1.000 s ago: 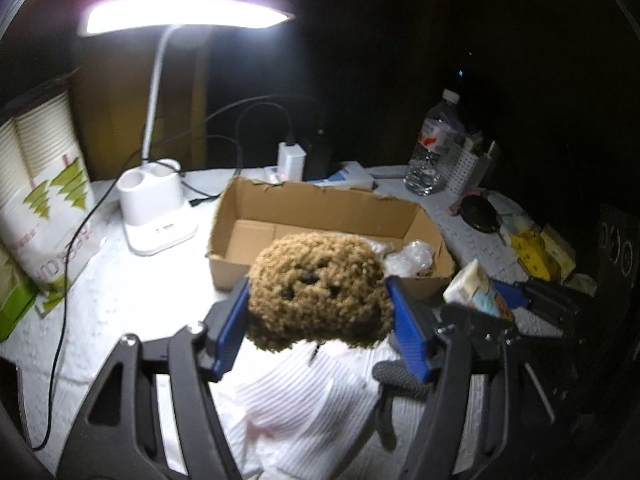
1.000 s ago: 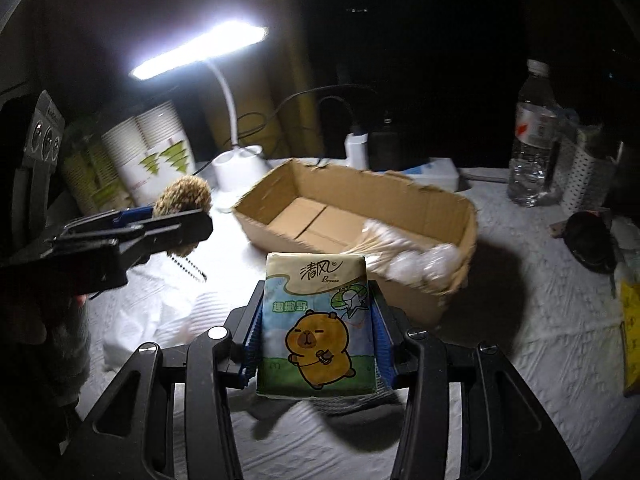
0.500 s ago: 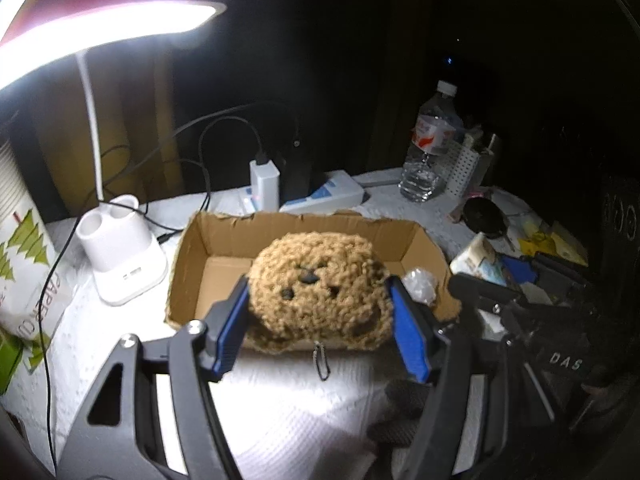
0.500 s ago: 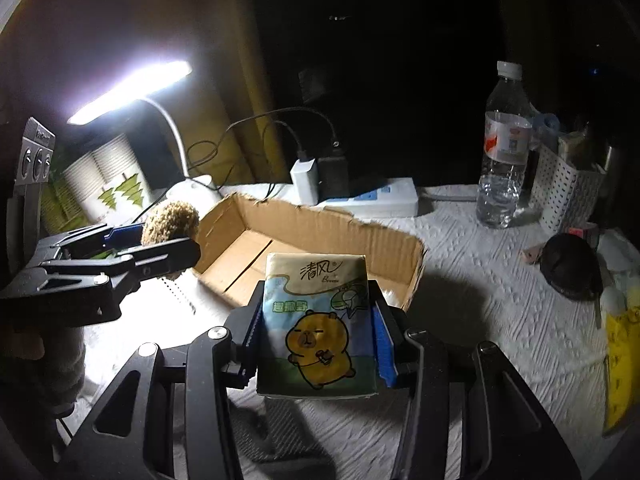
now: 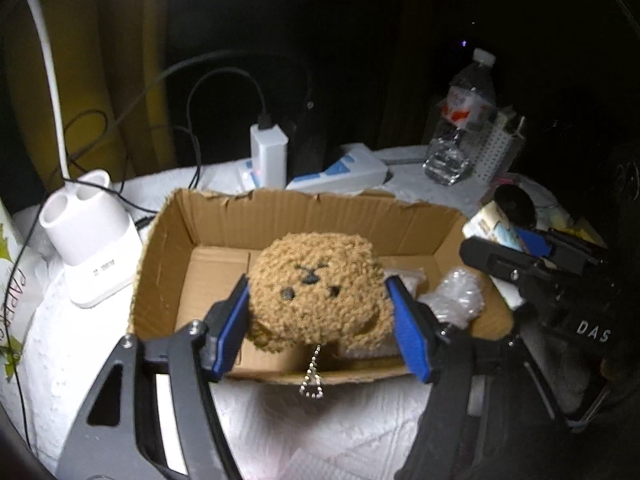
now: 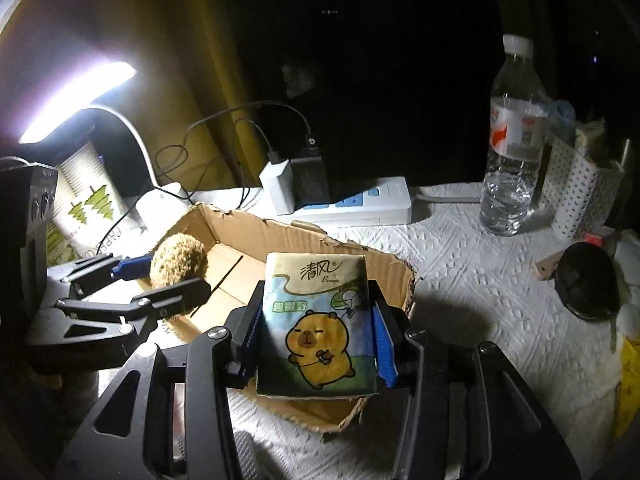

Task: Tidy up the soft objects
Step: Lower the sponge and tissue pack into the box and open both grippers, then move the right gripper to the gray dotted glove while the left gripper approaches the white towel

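Above cardboard box (image 5: 224, 216), left gripper (image 5: 316, 312) clamping plush toy (image 5: 316, 288), right gripper (image 6: 316, 332) clamping tissue pack (image 6: 316, 320)

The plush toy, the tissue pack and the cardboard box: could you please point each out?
plush toy (image 5: 316, 288), left wrist view, on its face.
tissue pack (image 6: 316, 320), right wrist view, on its printed front.
cardboard box (image 5: 304, 216), left wrist view, on its far inner wall.
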`<state>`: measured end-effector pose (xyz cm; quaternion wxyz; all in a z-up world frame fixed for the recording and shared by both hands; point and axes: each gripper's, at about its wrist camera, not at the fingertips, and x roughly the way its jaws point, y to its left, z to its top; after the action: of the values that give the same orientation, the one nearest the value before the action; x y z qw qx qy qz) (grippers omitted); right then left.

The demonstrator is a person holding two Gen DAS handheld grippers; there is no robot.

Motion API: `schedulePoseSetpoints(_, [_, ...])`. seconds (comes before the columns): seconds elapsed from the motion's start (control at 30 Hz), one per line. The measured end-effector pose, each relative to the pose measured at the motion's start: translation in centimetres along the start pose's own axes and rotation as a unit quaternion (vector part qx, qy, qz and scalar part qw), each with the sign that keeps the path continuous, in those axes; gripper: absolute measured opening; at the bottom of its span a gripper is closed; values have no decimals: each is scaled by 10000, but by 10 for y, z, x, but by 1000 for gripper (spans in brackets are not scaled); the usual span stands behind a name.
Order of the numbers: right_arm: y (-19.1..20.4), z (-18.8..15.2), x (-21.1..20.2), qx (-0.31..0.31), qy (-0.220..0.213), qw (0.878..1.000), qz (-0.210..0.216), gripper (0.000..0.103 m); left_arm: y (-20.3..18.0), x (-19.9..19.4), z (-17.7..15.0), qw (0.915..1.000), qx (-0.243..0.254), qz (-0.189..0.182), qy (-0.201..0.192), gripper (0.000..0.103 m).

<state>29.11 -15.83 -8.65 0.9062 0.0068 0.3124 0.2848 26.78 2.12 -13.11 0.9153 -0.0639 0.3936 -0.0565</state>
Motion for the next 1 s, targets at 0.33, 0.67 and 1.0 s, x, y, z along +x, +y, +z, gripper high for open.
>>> schedulePoseSetpoints(0.33, [-7,3,21,125,92,9997,-213,56,0,3,-2,10000,-50,25,26,85])
schedulePoseSetpoints(0.67, [6,0,-13,77,-151,9994,-288,57,0,-37,-4,9996,-85,64,-277,86])
schedulePoseSetpoints(1.0, [30,-19,-50,15,-212,9994,-276,57,-7,-80,-22,9987,-85,14,-494,86])
